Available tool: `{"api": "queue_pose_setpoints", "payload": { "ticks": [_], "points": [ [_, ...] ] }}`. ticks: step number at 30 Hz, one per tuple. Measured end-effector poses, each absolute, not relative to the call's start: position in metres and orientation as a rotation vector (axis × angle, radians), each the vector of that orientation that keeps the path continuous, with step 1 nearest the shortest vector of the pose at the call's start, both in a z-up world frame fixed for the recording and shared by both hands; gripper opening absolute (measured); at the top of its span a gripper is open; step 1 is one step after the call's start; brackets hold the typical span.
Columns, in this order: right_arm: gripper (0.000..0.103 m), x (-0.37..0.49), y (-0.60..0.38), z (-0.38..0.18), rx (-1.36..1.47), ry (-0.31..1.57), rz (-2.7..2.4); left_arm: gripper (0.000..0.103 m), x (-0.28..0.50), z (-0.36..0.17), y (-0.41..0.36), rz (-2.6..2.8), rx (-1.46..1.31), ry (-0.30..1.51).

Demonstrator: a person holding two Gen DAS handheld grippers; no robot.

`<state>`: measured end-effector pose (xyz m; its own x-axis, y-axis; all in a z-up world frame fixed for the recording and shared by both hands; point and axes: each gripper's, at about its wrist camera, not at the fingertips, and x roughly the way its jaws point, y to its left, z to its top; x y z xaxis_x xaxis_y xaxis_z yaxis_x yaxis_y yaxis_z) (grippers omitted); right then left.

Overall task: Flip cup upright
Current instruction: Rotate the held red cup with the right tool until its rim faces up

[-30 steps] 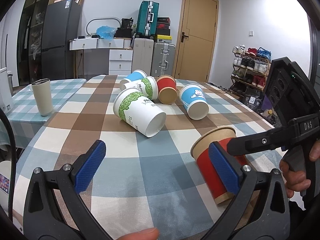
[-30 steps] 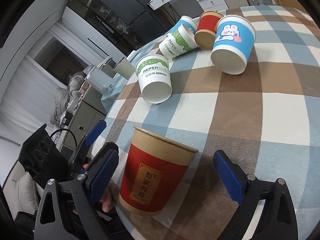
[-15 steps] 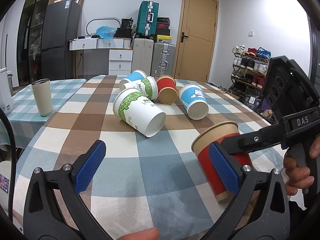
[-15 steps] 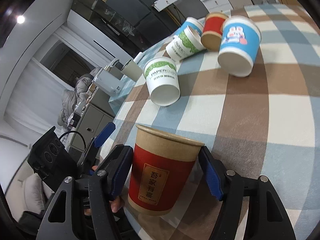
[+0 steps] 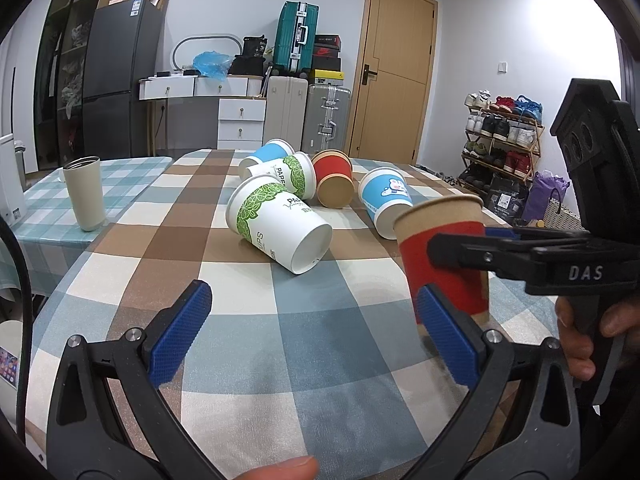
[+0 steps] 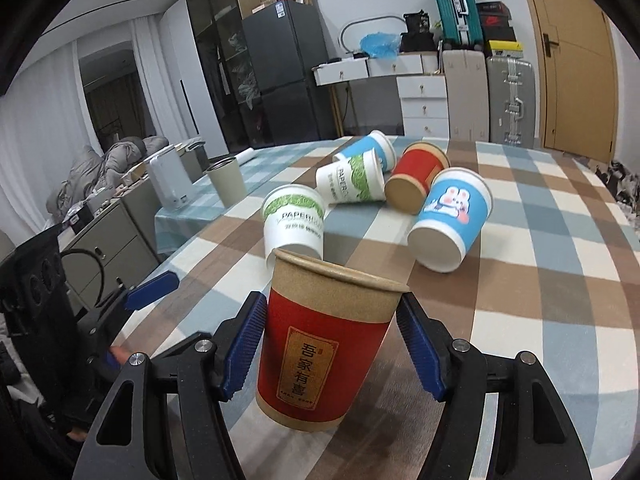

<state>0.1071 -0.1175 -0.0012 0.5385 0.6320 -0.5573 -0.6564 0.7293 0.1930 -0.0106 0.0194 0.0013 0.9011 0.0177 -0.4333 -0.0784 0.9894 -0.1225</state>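
The right hand-held gripper [image 6: 331, 344] is clenched on the red cup [image 6: 320, 344], one blue pad on each side of its red band. The cup stands mouth up with a slight tilt, its kraft rim above the pads and its base close over the checked desk [image 6: 560, 320]; whether the base touches the cloth cannot be told. In the left wrist view the same red cup [image 5: 444, 256] sits just ahead of the left hand-held gripper's right pad, with the right gripper's black finger crossing its wall. The left hand-held gripper [image 5: 316, 332] is released, its blue pads spread wide over the desk and holding nothing.

Beyond the held cup, further from both grippers, five cups lie on their sides in a loose cluster: a white cup with green leaves [image 6: 294, 220] nearest, a blue rabbit cup [image 6: 452, 216] to its right, and behind them a second green-leaf cup [image 6: 350, 184], a second red cup [image 6: 416, 176] and a blue cup [image 6: 366, 150]. Far left of the cluster stands a beige tumbler [image 5: 85, 192], upright.
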Motion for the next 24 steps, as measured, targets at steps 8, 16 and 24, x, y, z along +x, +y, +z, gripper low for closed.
{"api": "queue_pose_setpoints", "payload": {
  "ticks": [8, 16, 24],
  "points": [
    [0.068, 0.121, -0.099, -0.003, -0.047, 0.641, 0.738, 0.102, -0.011, 0.001, 0.02, 0.049, -0.139, 0.447],
    [0.068, 0.127, -0.09, -0.01, -0.067, 0.656, 0.734, 0.102, -0.011, 0.001, 0.019, 0.05, -0.138, 0.447],
    [0.065, 0.112, -0.1, -0.013, -0.083, 0.659, 0.78, 0.102, -0.01, 0.001, 0.019, 0.049, -0.14, 0.447]
  ]
}}
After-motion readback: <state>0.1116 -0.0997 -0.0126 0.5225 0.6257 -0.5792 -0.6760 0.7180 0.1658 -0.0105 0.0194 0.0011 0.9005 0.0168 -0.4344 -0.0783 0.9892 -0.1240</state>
